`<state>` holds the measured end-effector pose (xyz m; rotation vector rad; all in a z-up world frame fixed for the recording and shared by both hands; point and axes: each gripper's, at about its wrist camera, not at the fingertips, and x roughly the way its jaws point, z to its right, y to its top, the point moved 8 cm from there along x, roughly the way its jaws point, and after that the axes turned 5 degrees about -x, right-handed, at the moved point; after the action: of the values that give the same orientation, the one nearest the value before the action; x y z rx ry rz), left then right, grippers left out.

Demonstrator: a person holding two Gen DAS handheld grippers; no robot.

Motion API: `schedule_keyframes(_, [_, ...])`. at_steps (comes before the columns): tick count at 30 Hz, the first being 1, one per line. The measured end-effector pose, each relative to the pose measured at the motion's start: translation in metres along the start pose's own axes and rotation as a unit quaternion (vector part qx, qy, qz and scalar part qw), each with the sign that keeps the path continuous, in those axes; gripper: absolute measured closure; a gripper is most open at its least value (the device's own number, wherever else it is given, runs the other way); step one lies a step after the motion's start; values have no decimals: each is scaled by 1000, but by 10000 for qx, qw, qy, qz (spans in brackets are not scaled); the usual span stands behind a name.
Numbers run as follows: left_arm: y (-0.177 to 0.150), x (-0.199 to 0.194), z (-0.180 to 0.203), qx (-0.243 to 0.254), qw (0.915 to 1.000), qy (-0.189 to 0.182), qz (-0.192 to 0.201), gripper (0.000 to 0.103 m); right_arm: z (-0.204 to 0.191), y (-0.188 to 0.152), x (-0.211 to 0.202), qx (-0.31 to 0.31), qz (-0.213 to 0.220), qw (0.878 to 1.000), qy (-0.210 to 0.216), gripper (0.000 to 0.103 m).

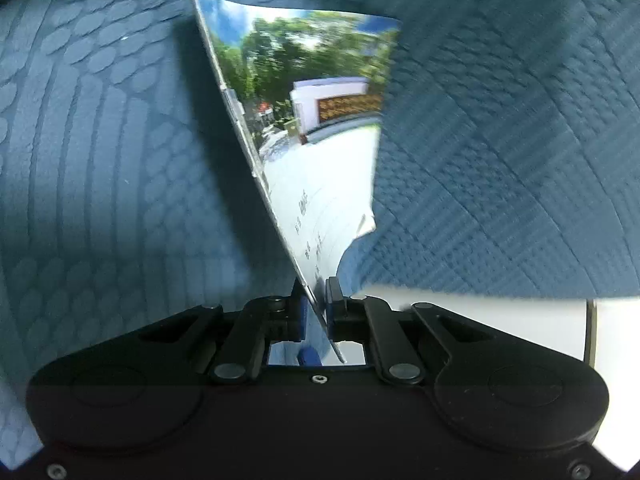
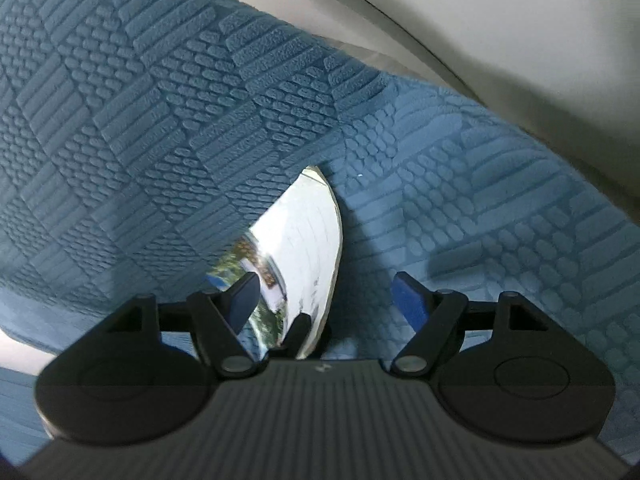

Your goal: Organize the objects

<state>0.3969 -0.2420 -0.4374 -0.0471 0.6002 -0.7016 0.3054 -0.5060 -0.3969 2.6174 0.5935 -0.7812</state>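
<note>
The left gripper [image 1: 316,300] had its blue-padded fingers [image 1: 333,300] closed almost together on the lower edge of a thin printed booklet [image 1: 320,120]. The booklet stood on edge, rising away from the camera and tilted a little to the left. Its cover carried a photograph of green trees, blue sky and a white wall with a brown panel above a pale area with a few lines of small print, too blurred to read. The free right-hand corner of the cover curled outward.

Beneath it lay a blue textured cloth [image 1: 100,140], embossed in patches of ovals and ribs, and the booklet threw a dark shadow on the cloth to its left. A white surface [image 1: 520,320] showed past the cloth's near right edge.

In the right wrist view, the right gripper [image 2: 324,300] had its fingers [image 2: 408,300] spread wide and gripped nothing. The booklet [image 2: 312,240] stood between them, nearer the left finger, with the cloth [image 2: 160,100] behind it. White surface [image 2: 520,20] showed beyond the cloth's far edge.
</note>
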Motion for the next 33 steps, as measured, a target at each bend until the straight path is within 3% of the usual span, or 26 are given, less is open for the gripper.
schedule_keyframes(7, [-12,-27,25,339,9988,-57,-343,96,-2,-5,8,111,-159,9997,133,27])
schedule_keyframes(16, [-19,-72,18,245,9973,58,-684,96,3,-11,17,315,-310,9990,62,29])
schedule_keyframes(20, [-21,-85,16,510,9963,304,-627,96,5,-15,12,367,-447,9982,184,49])
schedule_keyframes(22, [-19,-90,15,490,9963,351,-612,96,5,-19,11,283,-517,9982,101,72])
schedule_keyframes(24, [-18,-97,14,482,9966,265,-607,96,6,-25,10,160,-664,9977,30,88])
schedule_keyframes(27, [-17,-111,13,637,9960,226,-585,96,3,-29,5,-57,-708,9975,-13,94])
schedule_keyframes(33, [-17,-134,17,887,9943,268,-536,96,-14,-33,-23,-310,-572,9977,201,97])
